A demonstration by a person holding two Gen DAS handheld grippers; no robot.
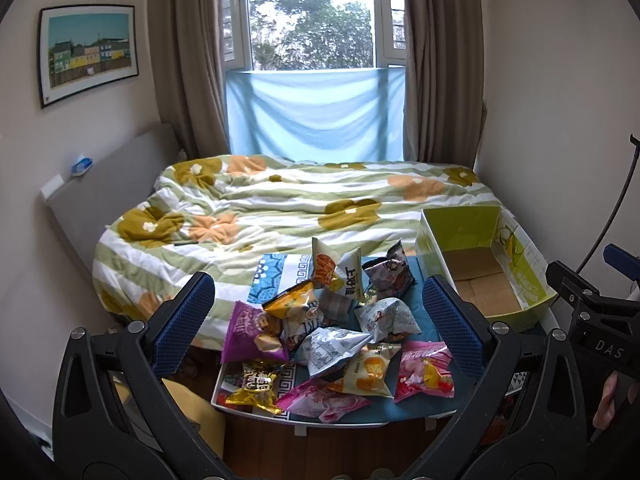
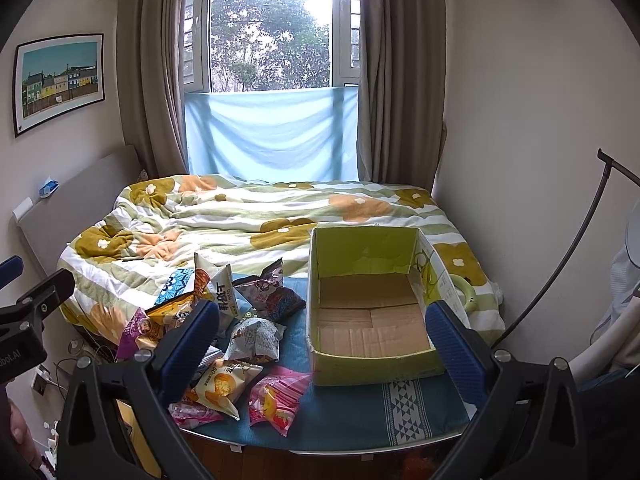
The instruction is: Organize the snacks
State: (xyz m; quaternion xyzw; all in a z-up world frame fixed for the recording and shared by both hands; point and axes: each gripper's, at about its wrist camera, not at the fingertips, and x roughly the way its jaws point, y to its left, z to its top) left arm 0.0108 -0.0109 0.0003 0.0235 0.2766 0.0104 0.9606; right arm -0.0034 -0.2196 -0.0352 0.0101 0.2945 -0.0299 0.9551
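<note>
Several snack packets lie in a loose pile (image 1: 328,332) on a small table with a teal cloth (image 2: 352,412); the pile also shows in the right wrist view (image 2: 240,328). Among them are a purple bag (image 1: 248,336), a pink bag (image 1: 424,372), a yellow bag (image 2: 220,388) and a grey bag (image 2: 256,340). An empty green cardboard box (image 2: 372,320) stands to the right of the pile, also seen in the left wrist view (image 1: 484,264). My left gripper (image 1: 320,320) is open and empty above the pile. My right gripper (image 2: 324,344) is open and empty before the box.
A bed with a green striped floral duvet (image 1: 280,204) lies behind the table. A grey headboard (image 1: 104,196) stands at the left, a curtained window (image 1: 312,16) at the back. A black stand rod (image 2: 560,256) leans at the right. Wooden floor (image 1: 340,452) shows below the table edge.
</note>
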